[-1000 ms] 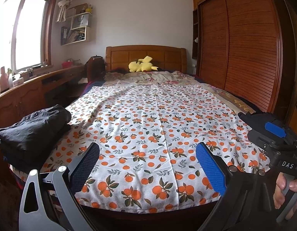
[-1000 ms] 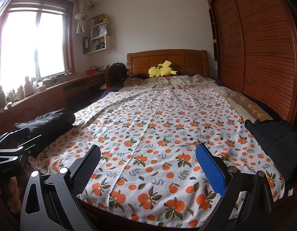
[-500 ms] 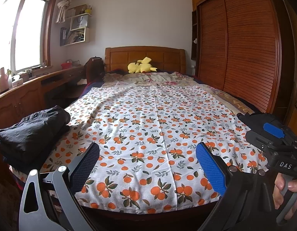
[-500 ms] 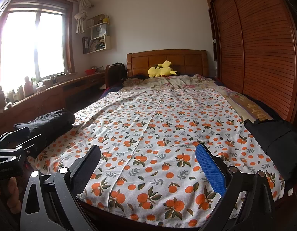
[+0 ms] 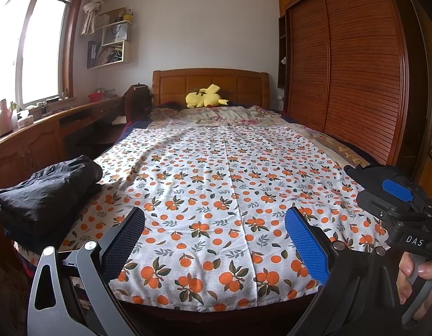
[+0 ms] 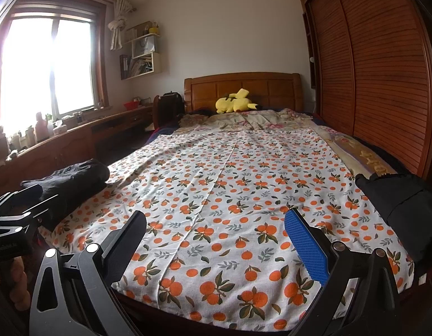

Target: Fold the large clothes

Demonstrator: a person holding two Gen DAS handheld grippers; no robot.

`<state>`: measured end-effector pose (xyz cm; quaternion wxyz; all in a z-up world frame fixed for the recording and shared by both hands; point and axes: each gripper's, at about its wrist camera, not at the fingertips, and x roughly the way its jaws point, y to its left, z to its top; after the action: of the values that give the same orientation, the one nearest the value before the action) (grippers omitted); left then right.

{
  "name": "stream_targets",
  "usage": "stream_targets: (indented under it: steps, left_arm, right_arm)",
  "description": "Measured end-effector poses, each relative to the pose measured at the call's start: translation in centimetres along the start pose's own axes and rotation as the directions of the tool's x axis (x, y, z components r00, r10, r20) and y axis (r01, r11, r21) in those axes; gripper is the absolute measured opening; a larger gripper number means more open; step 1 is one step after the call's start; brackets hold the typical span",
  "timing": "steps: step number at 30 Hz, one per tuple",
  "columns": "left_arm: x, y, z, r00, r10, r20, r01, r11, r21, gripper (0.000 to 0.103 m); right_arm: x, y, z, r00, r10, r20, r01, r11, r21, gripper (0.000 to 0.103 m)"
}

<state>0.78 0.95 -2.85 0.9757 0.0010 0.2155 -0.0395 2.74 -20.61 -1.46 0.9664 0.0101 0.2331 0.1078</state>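
Two grippers hung spread wide and empty at the foot of your bed: the left gripper and the right gripper. Folded black clothes lay at nine o'clock; another dark garment, perhaps unfolded, sat at three on the orange-print sheet.
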Motion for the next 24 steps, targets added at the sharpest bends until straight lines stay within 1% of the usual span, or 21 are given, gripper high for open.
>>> stream_targets:
  steps: [24]
  left_arm:
    - [-0.08,0.04,0.02,1.000,0.000,0.003,0.000,1.000,-0.002,0.101]
  right_arm:
    - [-0.15,0.16,0.01,1.000,-0.004,0.002,0.004,1.000,0.004,0.095]
